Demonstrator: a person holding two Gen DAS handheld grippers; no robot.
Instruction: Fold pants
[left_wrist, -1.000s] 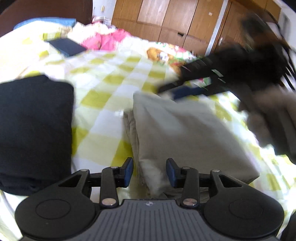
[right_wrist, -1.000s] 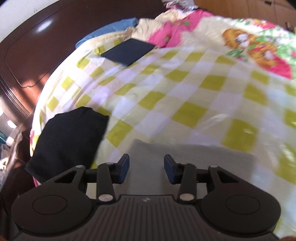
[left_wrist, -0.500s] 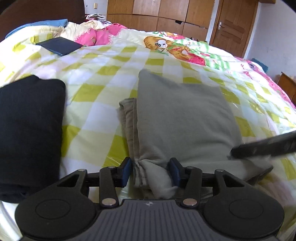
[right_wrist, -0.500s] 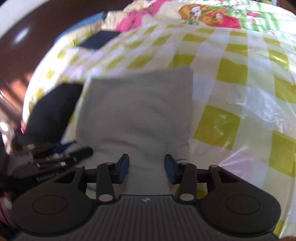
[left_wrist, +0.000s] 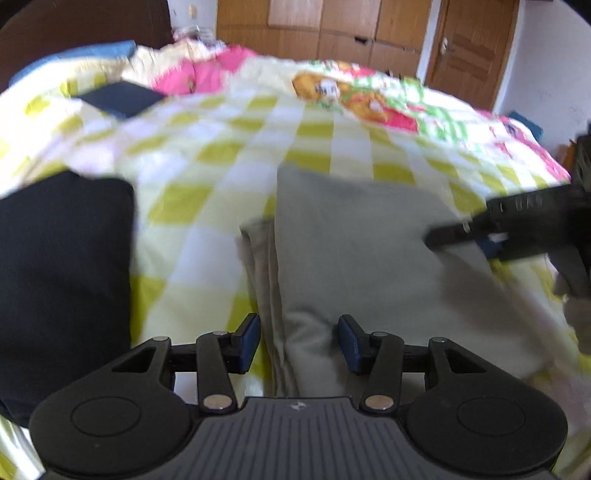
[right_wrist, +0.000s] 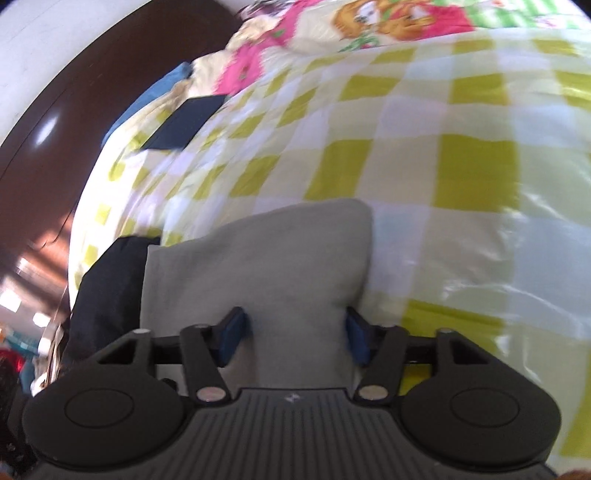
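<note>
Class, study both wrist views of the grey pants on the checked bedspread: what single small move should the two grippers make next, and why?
Probably close both grippers on the cloth. The left gripper is open astride the near edge of the grey pants, where stacked layers show; the right gripper is open astride another edge. Neither holds anything yet, so no fold can be lifted over.

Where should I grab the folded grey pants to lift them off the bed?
Take the folded grey pants at the near edge, where the left tool already straddles the stacked layers. Come in low along the checked bedspread, so the fingers close over every layer.
</note>
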